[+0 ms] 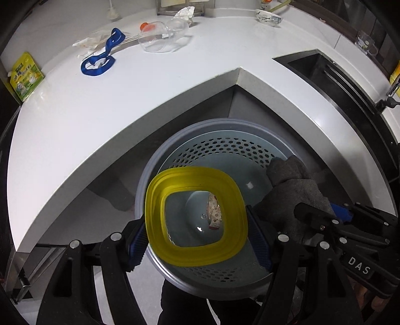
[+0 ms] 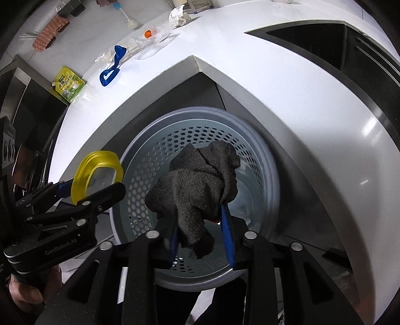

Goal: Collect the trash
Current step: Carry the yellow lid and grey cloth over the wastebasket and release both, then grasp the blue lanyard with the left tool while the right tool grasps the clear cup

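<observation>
My left gripper [image 1: 197,240] is shut on a yellow ring-shaped plastic lid [image 1: 155,200], its blue pads [image 1: 136,241] against the lid's two sides. The lid hangs over a grey-blue perforated bin [image 1: 150,175] on the floor. Through the lid's opening a printed wrapper [image 1: 215,212] shows at the bin's bottom. My right gripper [image 2: 201,225] holds a bunched dark grey cloth [image 2: 197,182] between its blue pads [image 2: 227,232], above the bin [image 2: 270,175]. The cloth [image 1: 290,180] also shows at the right of the left wrist view. The lid [image 2: 80,175] and left gripper [image 2: 92,185] sit left of the bin.
A white L-shaped countertop [image 1: 125,107] wraps around the bin. On it lie a blue strap [image 1: 100,62], a tipped clear cup [image 1: 162,37], crumpled tissue [image 1: 185,12], a green-yellow packet [image 1: 25,77] and a bowl [image 1: 268,16]. A dark sink [image 1: 325,70] is at the right. A person's hand [image 2: 25,292] grips the left tool.
</observation>
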Tool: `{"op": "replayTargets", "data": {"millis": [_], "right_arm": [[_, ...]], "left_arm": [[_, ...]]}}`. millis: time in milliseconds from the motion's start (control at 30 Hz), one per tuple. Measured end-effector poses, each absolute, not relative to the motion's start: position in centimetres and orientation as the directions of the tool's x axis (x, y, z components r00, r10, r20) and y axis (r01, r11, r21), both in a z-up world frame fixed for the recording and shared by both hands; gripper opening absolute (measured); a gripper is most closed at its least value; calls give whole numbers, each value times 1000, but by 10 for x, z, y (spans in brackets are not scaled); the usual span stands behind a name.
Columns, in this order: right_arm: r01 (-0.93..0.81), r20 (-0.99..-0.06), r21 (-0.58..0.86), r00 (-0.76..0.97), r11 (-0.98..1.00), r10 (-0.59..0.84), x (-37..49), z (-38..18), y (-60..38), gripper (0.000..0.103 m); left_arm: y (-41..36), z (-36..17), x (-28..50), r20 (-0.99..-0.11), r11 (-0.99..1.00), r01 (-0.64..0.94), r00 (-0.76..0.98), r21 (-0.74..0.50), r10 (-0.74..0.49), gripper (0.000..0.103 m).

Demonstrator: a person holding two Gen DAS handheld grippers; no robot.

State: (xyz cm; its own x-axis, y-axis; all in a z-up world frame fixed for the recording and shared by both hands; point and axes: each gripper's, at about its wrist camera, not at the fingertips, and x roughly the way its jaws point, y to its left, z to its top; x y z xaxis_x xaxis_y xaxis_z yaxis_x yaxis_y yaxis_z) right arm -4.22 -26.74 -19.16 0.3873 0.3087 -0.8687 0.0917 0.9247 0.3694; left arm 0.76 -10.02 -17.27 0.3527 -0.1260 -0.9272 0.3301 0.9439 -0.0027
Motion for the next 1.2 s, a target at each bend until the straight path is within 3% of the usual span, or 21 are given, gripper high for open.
{"op": "replayTargets", "data": {"millis": [33, 100, 533, 800, 1200], "right_arm": [[91, -865, 371, 394, 924, 309, -43, -190, -268, 51], [85, -861, 367, 408, 926, 303, -43, -185, -268, 55], [78, -859, 353, 422, 932, 290, -53, -165, -275, 55], [40, -839, 350, 459, 936, 294, -48, -137, -275, 55], [14, -792, 330, 548, 944, 269, 13, -94, -258, 57]], "left_arm": [[-99, -173, 7, -928, 945, 326, 351, -4, -125, 72], [-96, -172, 6, -928, 949, 314, 353, -3, -120, 75], [-88, -147, 4, -914, 962, 274, 392, 6, -106, 77], [-78, -103, 10, -871, 977, 215, 481, 5, -102, 82], [-24, -50, 56, -805, 993, 114, 591, 20, -51, 87]]}}
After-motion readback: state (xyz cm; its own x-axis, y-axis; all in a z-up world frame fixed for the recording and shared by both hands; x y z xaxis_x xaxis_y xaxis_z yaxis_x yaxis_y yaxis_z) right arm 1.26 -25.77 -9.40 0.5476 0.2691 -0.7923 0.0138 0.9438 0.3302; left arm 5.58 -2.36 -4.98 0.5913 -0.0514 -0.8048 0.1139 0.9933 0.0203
